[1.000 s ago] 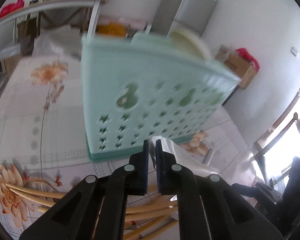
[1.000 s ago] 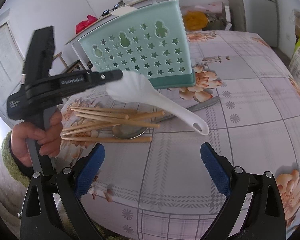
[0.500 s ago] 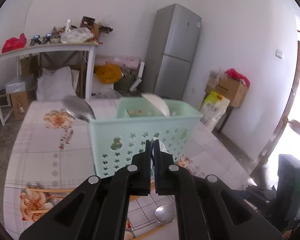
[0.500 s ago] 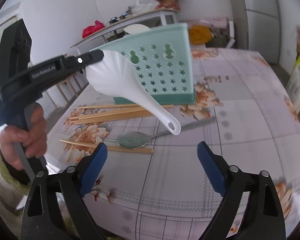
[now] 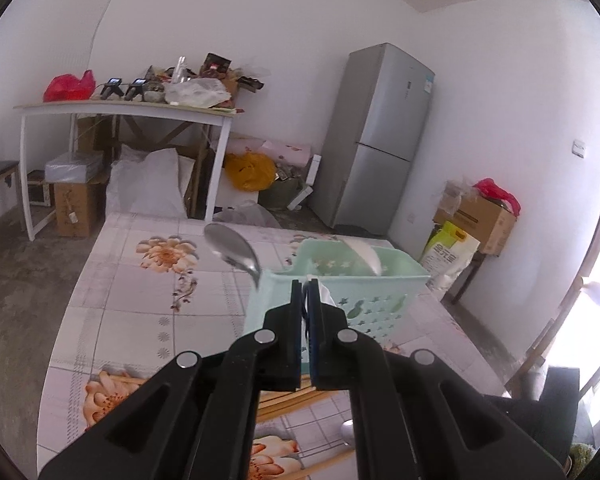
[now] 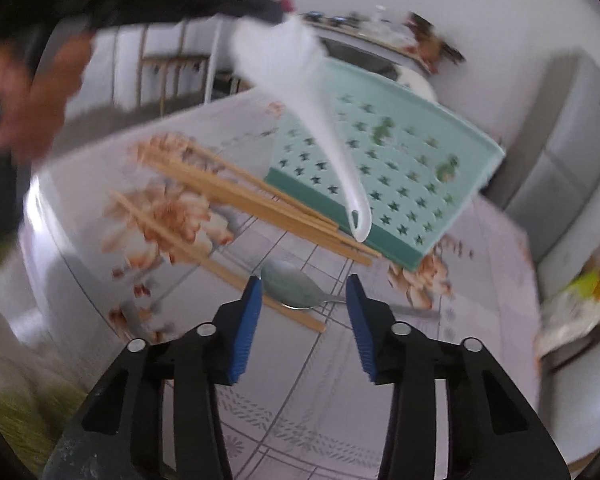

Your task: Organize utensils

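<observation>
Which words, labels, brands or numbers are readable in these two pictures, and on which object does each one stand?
No text can be read with certainty.
Yellow-green bag on the floor right of the basket: large printed characters, too blurred to read.
Refrigerator: a blue label near the top of the door, too small to read.
Cardboard box beside the bag: dark print, unreadable.
Right wrist view: motion blur, nothing readable.

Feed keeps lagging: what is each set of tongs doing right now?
Left tongs: shut on the white rice spoon, held up in front of the green basket.
Right tongs: open, just been closing, gripping nothing, over the metal spoon.
</observation>
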`<control>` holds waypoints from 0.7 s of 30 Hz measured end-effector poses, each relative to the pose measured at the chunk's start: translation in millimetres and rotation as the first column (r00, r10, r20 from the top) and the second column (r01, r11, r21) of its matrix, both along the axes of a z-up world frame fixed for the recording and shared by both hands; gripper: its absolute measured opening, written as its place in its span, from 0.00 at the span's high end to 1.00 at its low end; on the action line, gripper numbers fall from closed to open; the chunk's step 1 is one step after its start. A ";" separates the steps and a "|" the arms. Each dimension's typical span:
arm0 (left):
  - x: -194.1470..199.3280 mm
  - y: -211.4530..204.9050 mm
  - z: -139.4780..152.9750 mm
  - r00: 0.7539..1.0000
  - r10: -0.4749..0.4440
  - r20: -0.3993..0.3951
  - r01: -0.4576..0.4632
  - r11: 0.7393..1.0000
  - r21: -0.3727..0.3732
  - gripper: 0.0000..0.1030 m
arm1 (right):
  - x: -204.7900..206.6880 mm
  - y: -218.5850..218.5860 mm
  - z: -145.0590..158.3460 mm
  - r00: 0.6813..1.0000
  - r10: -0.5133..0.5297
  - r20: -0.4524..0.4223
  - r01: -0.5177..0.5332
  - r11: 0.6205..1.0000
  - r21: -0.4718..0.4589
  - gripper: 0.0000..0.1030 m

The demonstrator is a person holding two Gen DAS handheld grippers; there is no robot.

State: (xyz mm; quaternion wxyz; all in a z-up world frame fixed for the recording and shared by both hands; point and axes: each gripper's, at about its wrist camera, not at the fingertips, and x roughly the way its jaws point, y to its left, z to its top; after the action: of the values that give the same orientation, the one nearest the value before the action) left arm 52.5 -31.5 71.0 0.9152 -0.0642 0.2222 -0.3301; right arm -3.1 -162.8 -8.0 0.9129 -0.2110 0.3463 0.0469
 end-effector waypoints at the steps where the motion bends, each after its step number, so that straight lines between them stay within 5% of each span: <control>1: 1.1 1.9 -1.6 1.000 0.004 -0.005 -0.004 1.000 -0.002 0.98 | -0.2 3.4 -3.1 1.000 0.009 0.002 -0.009 0.999 -0.036 0.65; 9: 5.9 9.5 -11.0 0.999 0.013 -0.033 -0.013 1.000 -0.001 0.98 | 6.4 22.0 -27.4 0.998 0.054 -0.028 -0.059 0.965 -0.257 0.80; 21: 11.2 14.4 -16.6 0.998 0.021 -0.057 -0.022 1.000 -0.008 0.98 | 17.4 32.7 -41.4 0.996 0.066 -0.053 -0.080 0.928 -0.363 0.87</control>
State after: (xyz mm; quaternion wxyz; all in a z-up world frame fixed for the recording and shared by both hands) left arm 63.7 -17.1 54.4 0.9117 -0.0798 0.2462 -0.3191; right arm 14.3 -130.1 -49.5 0.8483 -0.3887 0.3590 0.0198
